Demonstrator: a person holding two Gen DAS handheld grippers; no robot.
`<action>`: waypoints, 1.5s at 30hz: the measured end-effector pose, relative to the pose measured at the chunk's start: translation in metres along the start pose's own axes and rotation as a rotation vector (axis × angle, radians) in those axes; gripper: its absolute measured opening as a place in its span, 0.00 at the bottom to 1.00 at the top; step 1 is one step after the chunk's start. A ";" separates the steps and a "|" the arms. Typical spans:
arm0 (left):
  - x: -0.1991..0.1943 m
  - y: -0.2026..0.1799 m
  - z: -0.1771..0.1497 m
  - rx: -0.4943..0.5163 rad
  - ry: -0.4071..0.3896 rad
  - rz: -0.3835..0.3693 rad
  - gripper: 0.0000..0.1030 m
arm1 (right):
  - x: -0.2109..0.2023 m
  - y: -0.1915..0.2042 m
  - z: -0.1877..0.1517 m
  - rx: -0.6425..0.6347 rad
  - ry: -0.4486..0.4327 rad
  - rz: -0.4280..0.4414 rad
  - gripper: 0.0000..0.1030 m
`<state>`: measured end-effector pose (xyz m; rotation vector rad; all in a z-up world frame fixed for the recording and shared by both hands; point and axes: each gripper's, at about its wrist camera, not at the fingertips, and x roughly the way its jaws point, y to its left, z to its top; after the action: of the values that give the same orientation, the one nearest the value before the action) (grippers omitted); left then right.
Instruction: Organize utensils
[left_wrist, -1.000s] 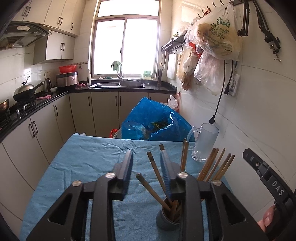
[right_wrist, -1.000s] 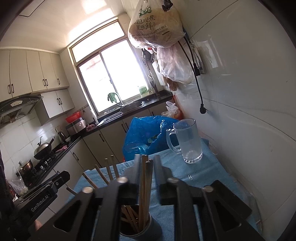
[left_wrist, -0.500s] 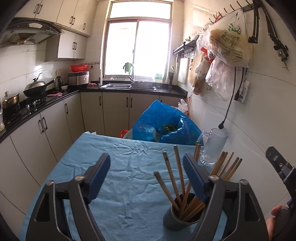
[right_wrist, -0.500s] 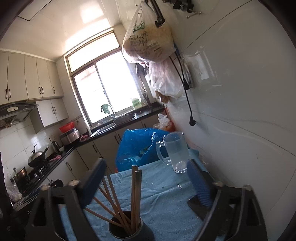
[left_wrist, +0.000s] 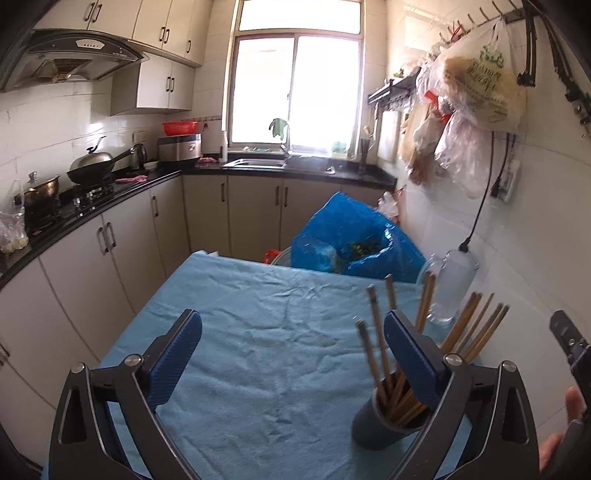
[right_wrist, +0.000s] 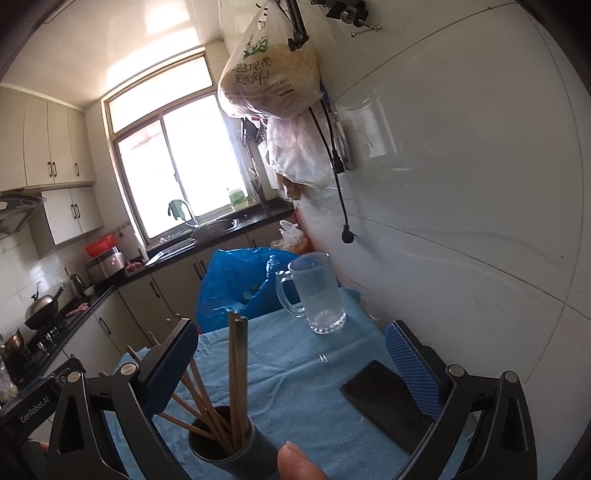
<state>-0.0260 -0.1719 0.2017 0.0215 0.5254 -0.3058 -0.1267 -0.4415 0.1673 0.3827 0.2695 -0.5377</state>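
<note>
A dark grey cup (left_wrist: 371, 430) holds several wooden chopsticks (left_wrist: 377, 332) on the blue cloth (left_wrist: 258, 350). My left gripper (left_wrist: 290, 332) is opening wide. The cup stands just inside its right finger, partly behind it, and neither pad touches it. In the right wrist view the cup (right_wrist: 240, 467) and chopsticks (right_wrist: 236, 369) stand between the opening jaws of my right gripper (right_wrist: 291, 332), near its left finger, untouched. A person's fingertip (right_wrist: 295, 461) shows beside the cup.
A clear glass mug (right_wrist: 317, 291) stands at the cloth's far right by the tiled wall. A flat black slab (right_wrist: 384, 398) lies near the right gripper's right finger. A blue plastic bag (left_wrist: 351, 243) sits behind the table. Cabinets line the left side.
Both grippers went from nearly shut to wide open. The pair of chopsticks that stood between the right gripper's narrow jaws now stands free in the cup.
</note>
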 end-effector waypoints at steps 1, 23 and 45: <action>0.000 0.001 -0.002 0.005 0.009 0.009 0.96 | -0.001 0.000 -0.002 -0.007 0.002 -0.006 1.00; -0.049 0.035 -0.072 0.145 0.031 0.141 0.97 | -0.042 0.012 -0.054 -0.164 0.107 -0.006 1.00; -0.080 0.054 -0.144 0.191 0.160 0.119 0.97 | -0.091 0.041 -0.127 -0.334 0.200 -0.154 1.00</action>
<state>-0.1466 -0.0839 0.1133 0.2627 0.6492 -0.2384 -0.1992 -0.3152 0.0963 0.0899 0.5767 -0.5944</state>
